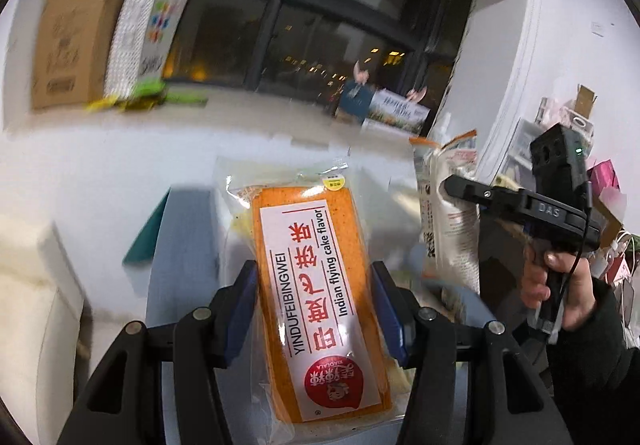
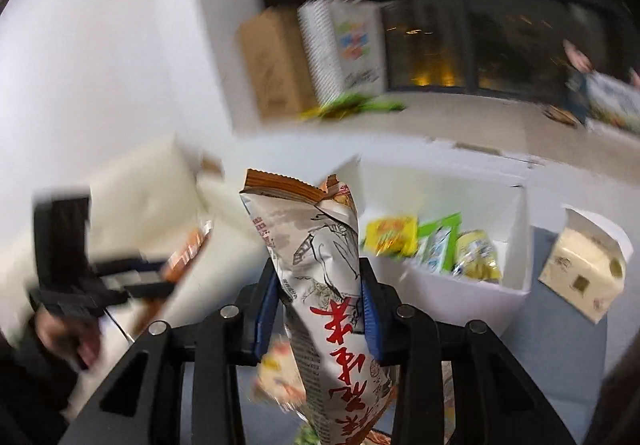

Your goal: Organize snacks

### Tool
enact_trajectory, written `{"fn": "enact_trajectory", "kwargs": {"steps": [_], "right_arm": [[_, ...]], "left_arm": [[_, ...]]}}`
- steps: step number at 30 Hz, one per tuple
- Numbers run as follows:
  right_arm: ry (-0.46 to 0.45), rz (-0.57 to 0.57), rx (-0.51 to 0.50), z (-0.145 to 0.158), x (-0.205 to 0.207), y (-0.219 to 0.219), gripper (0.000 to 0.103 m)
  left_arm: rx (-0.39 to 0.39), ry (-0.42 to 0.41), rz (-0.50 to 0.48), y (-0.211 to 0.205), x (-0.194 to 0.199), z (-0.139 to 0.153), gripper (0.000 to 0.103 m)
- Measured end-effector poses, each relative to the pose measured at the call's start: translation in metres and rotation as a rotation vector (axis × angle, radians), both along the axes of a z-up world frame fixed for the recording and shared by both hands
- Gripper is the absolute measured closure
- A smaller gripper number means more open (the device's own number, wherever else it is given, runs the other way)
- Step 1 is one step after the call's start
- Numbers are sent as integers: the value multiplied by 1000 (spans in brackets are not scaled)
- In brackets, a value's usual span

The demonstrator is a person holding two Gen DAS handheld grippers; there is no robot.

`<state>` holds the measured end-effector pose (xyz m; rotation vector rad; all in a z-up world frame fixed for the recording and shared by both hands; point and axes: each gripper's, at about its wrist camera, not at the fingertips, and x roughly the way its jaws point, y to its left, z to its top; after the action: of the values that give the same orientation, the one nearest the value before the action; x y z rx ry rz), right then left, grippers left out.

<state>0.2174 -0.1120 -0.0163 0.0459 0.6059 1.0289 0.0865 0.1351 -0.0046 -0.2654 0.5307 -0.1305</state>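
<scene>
**Both tongs loaded**

The left gripper clamps an orange cake pack reading "Indian flying cake flavor". Only the right view shows, at two o'clock, the white box of snacks; the right gripper clamps a grey bag.

There are two grippers, one orange cake pack, one tall gray snack bag, three small snack packs in one white box at 2 o'clock, one brown cardboard box, and one tissue box.
</scene>
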Motion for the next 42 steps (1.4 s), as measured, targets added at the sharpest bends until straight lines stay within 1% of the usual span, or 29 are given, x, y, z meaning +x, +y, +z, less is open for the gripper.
{"fn": "enact_trajectory", "kwargs": {"steps": [1,3,4,5,8,10,13,15,18,19,20,21,22,23,24,25,27,28,30,32,33,34,35,38,41,42], "right_arm": [[46,-48,44,8,15,-7,63],[80,-114,72,19,36,-11,63],[81,-150,82,26,50,-12,63],[85,-163,86,30,62,-10,63],[140,-191,92,38,99,1,63],[149,-206,78,43,117,9,63],[162,-227,29,40,144,22,63],[186,-232,0,34,157,29,63],[187,-251,-56,24,172,38,63],[184,-256,-65,22,173,37,63],[187,-257,-77,19,174,38,63],[206,-257,-95,15,178,40,59],[228,-256,-111,11,182,42,45],[258,-259,-136,6,185,44,33],[277,-262,-162,2,188,47,7],[279,-269,-186,1,187,49,1],[241,-283,-208,5,181,50,0],[213,-288,-202,9,176,49,0],[174,-296,-168,19,167,44,0],[172,-293,-128,29,161,38,0],[176,-289,-100,34,156,34,0],[170,-280,-62,42,146,26,0],[157,-274,-47,47,137,22,0],[61,-237,-48,64,95,5,0],[-75,-223,-72,80,42,-19,0],[-101,-220,-85,83,30,-23,0]], "left_arm": [[9,-11,-9,0,15,8,43],[33,-21,-16,1,44,22,43],[51,-23,-21,1,61,27,43],[71,-24,-21,1,78,31,43],[103,6,-25,0,121,35,43],[134,37,-17,0,150,32,43],[138,80,-19,2,182,22,43],[156,89,-18,2,193,15,43],[169,122,-7,3,206,3,41],[160,147,-7,4,210,-1,33],[153,175,-1,6,213,-6,14],[161,181,16,7,212,-9,7],[170,175,31,7,211,-9,0],[169,171,30,7,209,-9,0],[160,170,21,6,206,-9,0],[155,173,16,4,203,-7,0],[158,183,20,1,197,-3,0],[162,170,22,-1,191,1,0],[175,135,34,-2,175,11,0],[154,98,35,-6,151,25,0],[131,71,27,-9,135,31,0],[123,45,5,-14,118,37,0],[127,26,-9,-18,105,42,0],[145,-56,-7,-30,47,57,0],[102,-98,23,-33,-3,70,0],[85,-115,20,-33,-18,74,0]]}}
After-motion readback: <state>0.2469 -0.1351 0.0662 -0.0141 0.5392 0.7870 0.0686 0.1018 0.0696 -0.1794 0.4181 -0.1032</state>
